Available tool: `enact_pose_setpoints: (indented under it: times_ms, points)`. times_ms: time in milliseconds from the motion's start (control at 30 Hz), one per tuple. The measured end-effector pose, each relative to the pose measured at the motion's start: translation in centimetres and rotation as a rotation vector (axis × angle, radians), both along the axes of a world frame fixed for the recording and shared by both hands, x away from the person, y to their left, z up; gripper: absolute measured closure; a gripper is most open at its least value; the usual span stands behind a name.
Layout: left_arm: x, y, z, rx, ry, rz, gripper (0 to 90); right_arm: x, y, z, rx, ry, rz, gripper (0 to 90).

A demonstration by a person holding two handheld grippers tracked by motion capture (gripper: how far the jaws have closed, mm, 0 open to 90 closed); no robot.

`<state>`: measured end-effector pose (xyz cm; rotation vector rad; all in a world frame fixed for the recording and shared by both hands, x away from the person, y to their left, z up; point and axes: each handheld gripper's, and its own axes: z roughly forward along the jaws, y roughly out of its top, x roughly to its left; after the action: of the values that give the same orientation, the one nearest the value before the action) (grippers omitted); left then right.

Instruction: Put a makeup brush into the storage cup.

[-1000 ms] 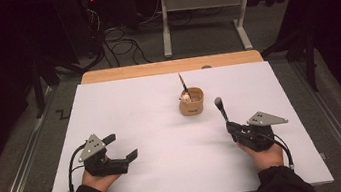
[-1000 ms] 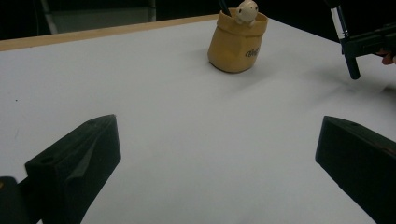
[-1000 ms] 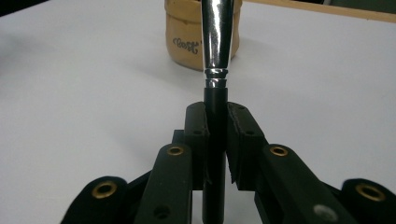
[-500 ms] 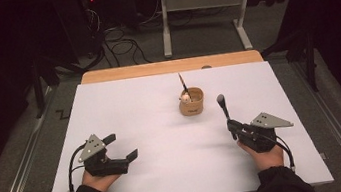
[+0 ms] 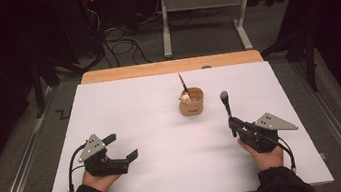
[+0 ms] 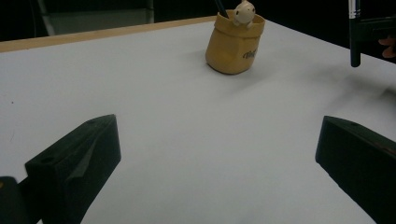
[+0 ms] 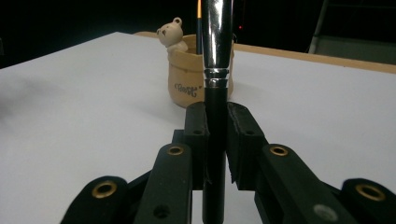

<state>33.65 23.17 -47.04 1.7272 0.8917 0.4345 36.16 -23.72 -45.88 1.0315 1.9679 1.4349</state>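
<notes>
Right gripper (image 5: 232, 126), clamped on upright brush (image 5: 225, 104); cup (image 5: 192, 102) lies at 10 o'clock, nearer this hand. Left gripper (image 5: 121, 147) jaws apart.

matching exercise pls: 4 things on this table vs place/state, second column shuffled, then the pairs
Things:
1. left tool
2. right tool
3. makeup brush
4. tan pot

Place or state:
A. stands mid-table, bear figure on its rim, a thin brush inside
B. open, holding nothing, low over the white sheet
C. upright, bristle head up, handle clamped between two black jaws
D. shut on a handle, at the table's right side

Pairs: 1-B, 2-D, 3-C, 4-A
</notes>
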Motion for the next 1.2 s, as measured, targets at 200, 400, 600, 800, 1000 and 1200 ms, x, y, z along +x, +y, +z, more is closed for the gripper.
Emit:
enact_pose_setpoints:
  times_ms: [200,400,600,800,1000,1200]
  points:
    - [0.1,-0.2,-0.1,0.004,0.002,-0.007,0.8,-0.1,0.0,0.1,0.008,-0.024,0.002,81.0]
    - [0.5,-0.6,0.1,0.022,0.0,0.003,0.3,-0.2,0.3,0.1,0.006,-0.025,0.013,81.0]
    - [0.7,-1.4,1.3,0.004,-0.007,-0.01,0.2,-0.2,0.5,-0.1,-0.004,-0.021,0.028,81.0]
    - [1.3,-2.9,2.2,0.003,-0.02,-0.032,0.2,-0.2,0.7,-0.1,-0.009,-0.013,0.036,81.0]
    - [2.0,-4.4,2.7,0.001,-0.029,-0.051,0.3,-0.3,0.8,-0.1,-0.017,-0.018,0.037,81.0]
    - [2.5,-5.9,3.1,-0.008,-0.034,-0.075,0.2,-0.3,0.9,-0.1,-0.013,-0.021,0.04,81.0]
